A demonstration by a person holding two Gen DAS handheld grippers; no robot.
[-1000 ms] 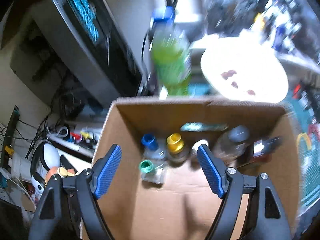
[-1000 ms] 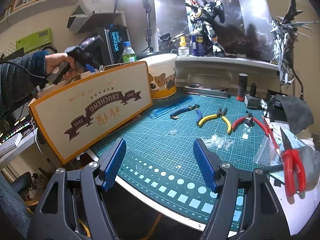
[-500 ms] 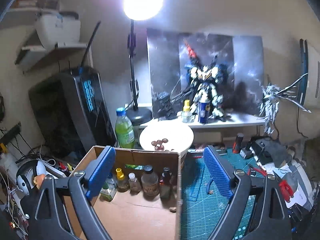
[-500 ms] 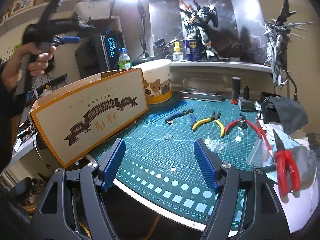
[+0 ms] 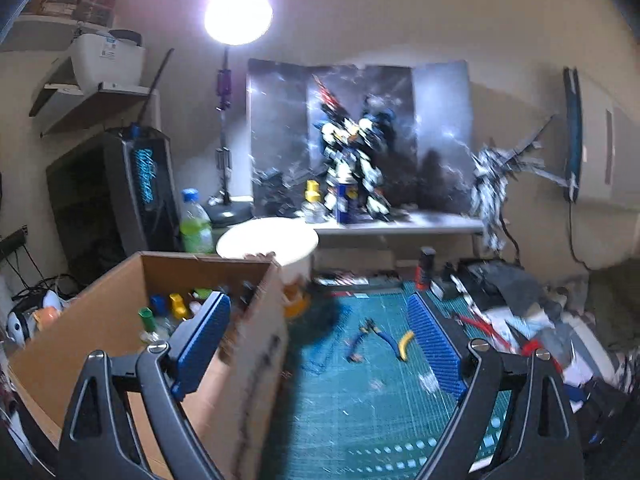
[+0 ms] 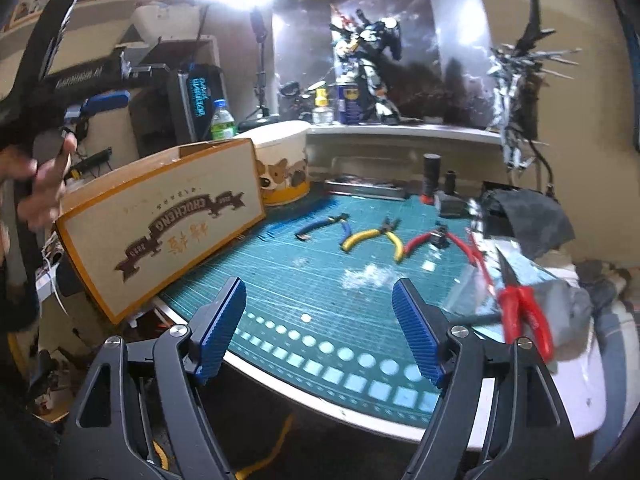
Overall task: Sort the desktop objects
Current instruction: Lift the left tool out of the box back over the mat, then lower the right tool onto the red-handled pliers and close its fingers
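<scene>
A cardboard box (image 5: pixel 120 320) (image 6: pixel 160 220) stands at the left edge of the green cutting mat (image 6: pixel 320 280); small paint bottles (image 5: pixel 168 312) stand inside it. Blue-handled pliers (image 6: pixel 320 226) (image 5: pixel 368 336), yellow-handled pliers (image 6: pixel 372 236) (image 5: pixel 406 344) and red-handled pliers (image 6: pixel 432 238) lie on the mat. Large red-handled pliers (image 6: pixel 524 312) lie at the right. My left gripper (image 5: pixel 320 344) is open and empty, above the box's right wall. My right gripper (image 6: pixel 320 328) is open and empty, over the mat's front edge.
A white tub with a dog print (image 6: pixel 284 160) stands behind the box. A green drink bottle (image 5: pixel 196 224), a lamp (image 5: pixel 238 12), a robot model (image 5: pixel 352 168) on a back shelf, a black canister (image 6: pixel 431 176) and a dark cloth (image 6: pixel 528 216) surround the mat.
My left gripper has risen out of the box and swung right, from looking down into it to facing the mat. My right gripper has barely moved.
</scene>
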